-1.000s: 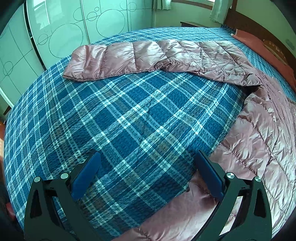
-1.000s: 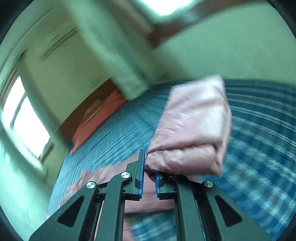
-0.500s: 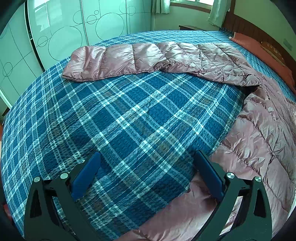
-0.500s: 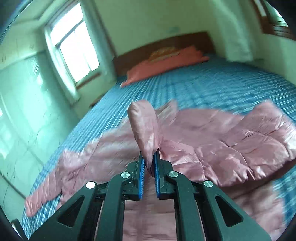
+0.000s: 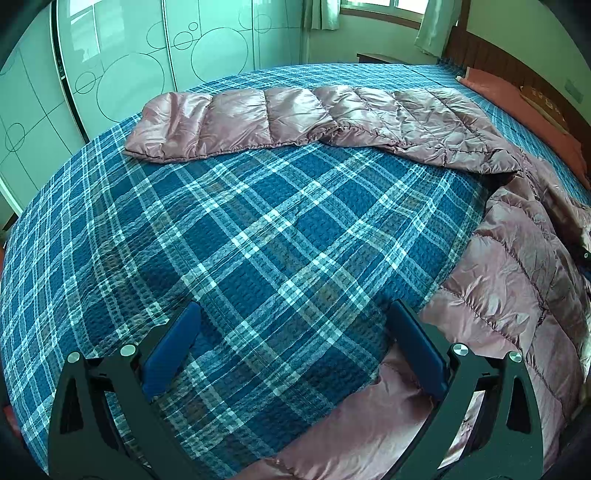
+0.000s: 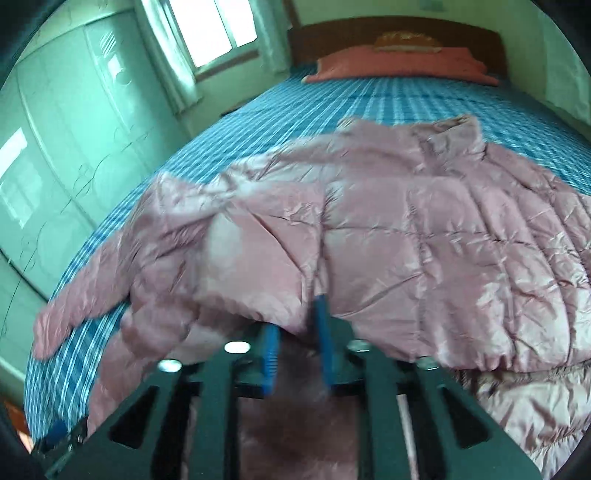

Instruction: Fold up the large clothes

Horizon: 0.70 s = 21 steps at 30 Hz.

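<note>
A pink quilted puffer jacket [image 6: 424, 229] lies spread on a bed with a blue plaid cover [image 5: 258, 229]. In the left wrist view one sleeve [image 5: 236, 122] stretches flat across the far side and the body [image 5: 517, 295] lies at the right. My left gripper [image 5: 293, 347] is open and empty, low over the plaid cover beside the jacket's lower edge. My right gripper [image 6: 297, 354] has its jaws a little apart, with a folded-over sleeve [image 6: 258, 273] draped just over their tips; the view is blurred.
Green wardrobe doors [image 5: 122, 66] with circle patterns stand beyond the bed's left side. A wooden headboard [image 6: 399, 37] and red pillows [image 6: 402, 66] are at the far end. A window with curtains [image 6: 207, 33] is behind.
My right gripper swung the held sleeve over onto the jacket body, lowered it, and its jaws have parted. My left gripper has hardly moved.
</note>
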{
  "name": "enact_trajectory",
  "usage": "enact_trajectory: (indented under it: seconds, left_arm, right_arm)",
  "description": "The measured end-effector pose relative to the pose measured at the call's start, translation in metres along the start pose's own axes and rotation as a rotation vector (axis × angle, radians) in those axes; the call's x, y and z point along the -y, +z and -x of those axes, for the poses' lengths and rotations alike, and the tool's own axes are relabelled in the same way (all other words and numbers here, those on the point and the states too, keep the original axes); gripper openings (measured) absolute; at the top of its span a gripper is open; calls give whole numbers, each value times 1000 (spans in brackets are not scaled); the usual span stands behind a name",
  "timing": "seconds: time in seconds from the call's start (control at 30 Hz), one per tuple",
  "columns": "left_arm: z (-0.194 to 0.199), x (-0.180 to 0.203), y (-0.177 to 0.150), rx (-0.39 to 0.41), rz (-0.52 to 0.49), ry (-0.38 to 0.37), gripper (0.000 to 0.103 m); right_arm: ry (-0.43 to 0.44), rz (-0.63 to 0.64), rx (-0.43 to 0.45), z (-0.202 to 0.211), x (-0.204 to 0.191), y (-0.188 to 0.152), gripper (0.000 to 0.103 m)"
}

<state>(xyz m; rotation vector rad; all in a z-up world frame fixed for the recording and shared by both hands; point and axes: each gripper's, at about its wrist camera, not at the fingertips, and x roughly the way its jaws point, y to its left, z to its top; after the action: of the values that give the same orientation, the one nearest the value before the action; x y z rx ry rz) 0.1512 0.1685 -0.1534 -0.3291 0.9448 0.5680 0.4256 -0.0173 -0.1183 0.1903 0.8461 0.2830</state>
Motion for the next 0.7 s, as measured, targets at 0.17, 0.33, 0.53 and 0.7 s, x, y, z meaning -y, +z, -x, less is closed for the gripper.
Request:
enact_trajectory:
  seconds: [0.17,0.33,0.53,0.7]
  left_arm:
    - [0,0,0,1,1,-1,101]
    - [0,0,0,3,-2,3,101]
    - [0,0,-1,4,-1,2,101]
    - [0,1,-1,4,0,1,101]
  right_arm:
    - [-11,27,120,64,21,-2,54]
    - [-274,-130,173,94,125,13,54]
    - [-510,-209,3,62,218,-7,54]
    - [-482,-204,73,82,211,4,54]
